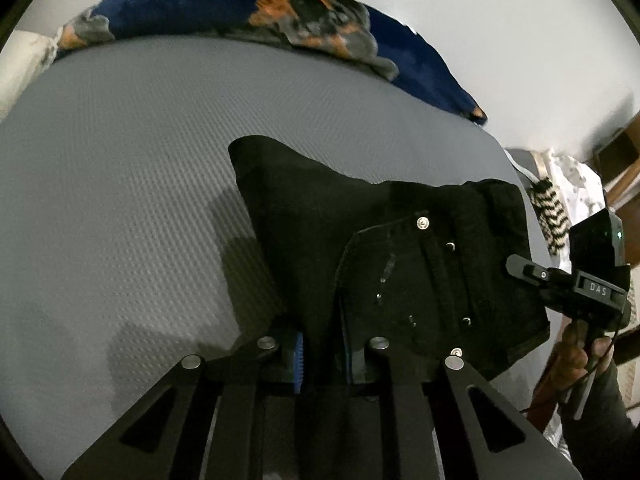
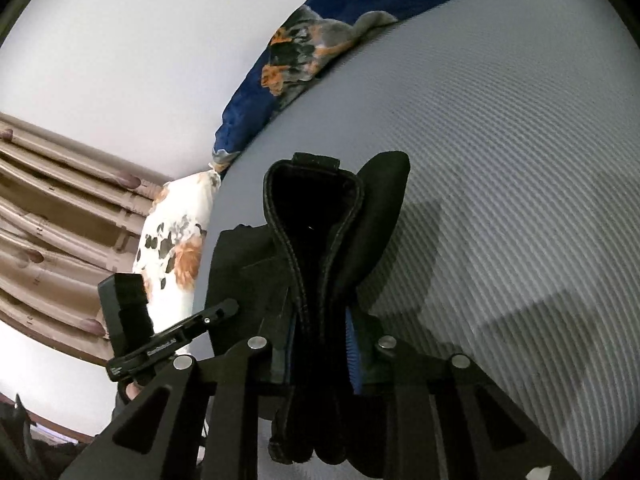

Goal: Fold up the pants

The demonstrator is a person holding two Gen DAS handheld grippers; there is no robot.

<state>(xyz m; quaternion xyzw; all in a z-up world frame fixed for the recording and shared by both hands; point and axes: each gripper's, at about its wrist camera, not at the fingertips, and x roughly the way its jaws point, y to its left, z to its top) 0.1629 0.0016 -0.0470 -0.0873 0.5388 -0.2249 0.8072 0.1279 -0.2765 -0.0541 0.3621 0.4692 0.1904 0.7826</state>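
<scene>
Black pants point(image 1: 360, 240) with metal rivets are held up above a grey textured mattress point(image 1: 120, 160). My left gripper point(image 1: 324, 356) is shut on the black fabric near a pocket edge. In the right wrist view my right gripper point(image 2: 320, 344) is shut on the bunched waistband of the pants point(image 2: 316, 216), which loops up in front of the camera. The right gripper also shows in the left wrist view point(image 1: 560, 276) at the pants' right edge. The left gripper shows in the right wrist view point(image 2: 176, 336) to the left of the pants.
A blue blanket with an orange and grey pattern point(image 1: 280, 12) lies along the mattress's far edge by a white wall. A floral pillow point(image 2: 176, 240) and a wooden headboard point(image 2: 60, 220) are at the mattress end. A black-and-white striped cloth point(image 1: 552, 212) lies beside it.
</scene>
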